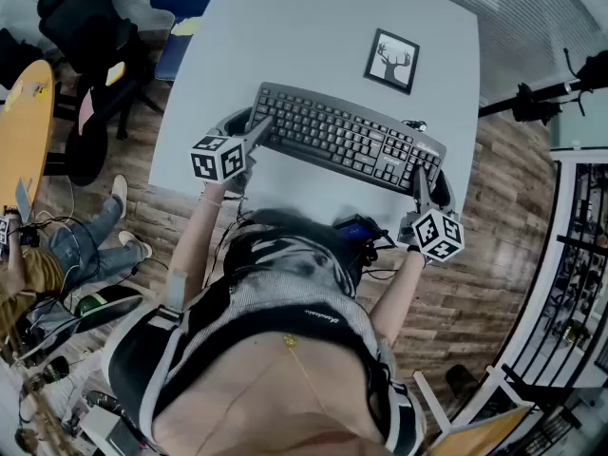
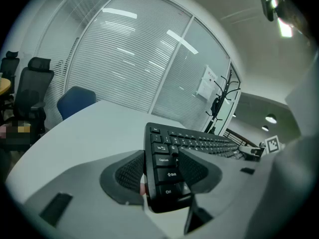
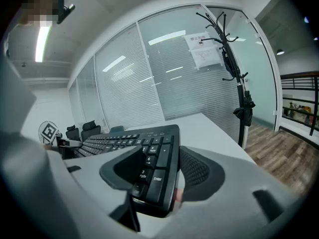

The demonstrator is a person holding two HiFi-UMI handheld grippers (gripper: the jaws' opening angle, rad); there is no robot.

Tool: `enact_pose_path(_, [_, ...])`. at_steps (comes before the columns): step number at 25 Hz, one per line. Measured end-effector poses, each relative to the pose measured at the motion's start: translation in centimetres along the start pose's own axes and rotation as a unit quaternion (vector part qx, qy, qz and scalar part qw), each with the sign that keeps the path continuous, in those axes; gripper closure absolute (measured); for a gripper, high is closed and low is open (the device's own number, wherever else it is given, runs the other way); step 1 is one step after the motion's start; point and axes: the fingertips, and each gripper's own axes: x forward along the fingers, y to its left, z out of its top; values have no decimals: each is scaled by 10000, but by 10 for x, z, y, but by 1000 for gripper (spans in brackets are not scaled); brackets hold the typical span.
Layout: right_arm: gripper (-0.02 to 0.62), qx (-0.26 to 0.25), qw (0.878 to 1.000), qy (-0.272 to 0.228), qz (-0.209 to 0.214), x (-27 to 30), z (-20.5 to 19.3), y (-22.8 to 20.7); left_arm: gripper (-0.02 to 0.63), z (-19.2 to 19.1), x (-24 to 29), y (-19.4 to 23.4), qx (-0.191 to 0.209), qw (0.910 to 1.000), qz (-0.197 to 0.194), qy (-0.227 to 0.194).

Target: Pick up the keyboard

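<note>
Jaws cover both short ends of the black keyboard. The left gripper pinches its 9 o'clock end and the right gripper its 3 o'clock end, pads pressed on the long edges. The keyboard sits over the white table, toward its 6 o'clock edge; from above I cannot tell whether it touches the top. The person's torso hides that near edge. A framed deer picture lies at the keyboard's 1 o'clock. Key legends read "Caps Lock", "Shift" and "Ctrl" by the left gripper, and "Enter" and "PgDn" by the right gripper. A paper notice on the glass wall is too small to read.
</note>
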Motion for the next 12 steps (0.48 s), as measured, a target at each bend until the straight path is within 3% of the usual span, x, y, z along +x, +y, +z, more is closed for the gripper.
enact_pose_path(12, [365,-45,9999,-128,3,-2,10,8,399,9,-8,1,54,9999,53,-113])
